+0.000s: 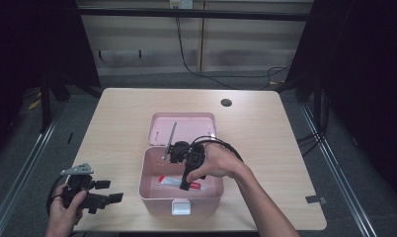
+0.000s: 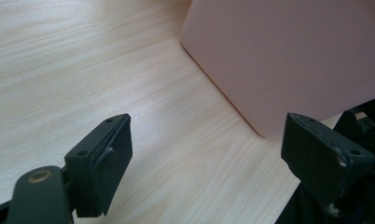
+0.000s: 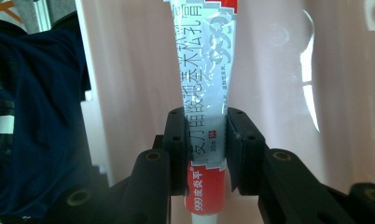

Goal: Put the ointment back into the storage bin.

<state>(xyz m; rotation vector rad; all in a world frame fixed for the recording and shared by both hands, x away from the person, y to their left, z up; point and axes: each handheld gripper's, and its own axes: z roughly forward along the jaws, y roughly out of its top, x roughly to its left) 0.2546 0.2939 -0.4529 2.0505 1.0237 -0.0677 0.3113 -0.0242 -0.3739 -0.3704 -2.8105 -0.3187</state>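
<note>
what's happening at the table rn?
A person works a pink box with its lid open, using handheld tongs. The right tongs are down inside the box, shut on a red-and-white ointment tube that lies at the box floor. The left tongs are open, holding nothing, over the wooden table just beside the box's outer wall.

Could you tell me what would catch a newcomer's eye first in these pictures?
The open pink box mid-table, its lid folded back. Inside it, the right tool is clamped on a red-and-white tube. The left tool is open by the table's near-left edge.
</note>
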